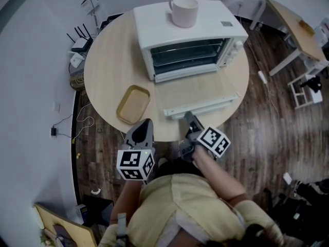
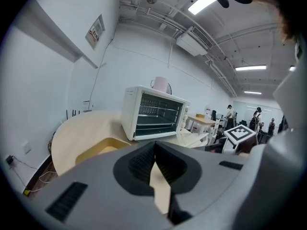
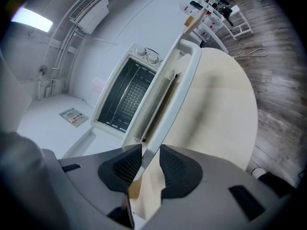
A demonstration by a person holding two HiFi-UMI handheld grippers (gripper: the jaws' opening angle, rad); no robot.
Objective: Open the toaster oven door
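Note:
The white toaster oven (image 1: 190, 40) stands at the back of the round wooden table (image 1: 108, 55) with a pale mug (image 1: 184, 10) on top. Its door (image 1: 198, 89) lies folded down flat toward me, and the racks show inside the cavity (image 3: 124, 95). My right gripper (image 1: 189, 117) is at the left end of the door handle (image 3: 177, 85), which runs between its jaws; the pads close on it. My left gripper (image 1: 144, 125) hangs at the table's near edge, shut and holding nothing, beside the tan tray (image 1: 132, 104).
Routers and cables (image 1: 77, 48) lie on the floor left of the table. A light desk (image 1: 293, 27) and a white rack (image 1: 306, 89) stand at the right. The tan tray (image 2: 103, 147) sits in front of the oven (image 2: 153, 114). People stand far off (image 2: 256, 116).

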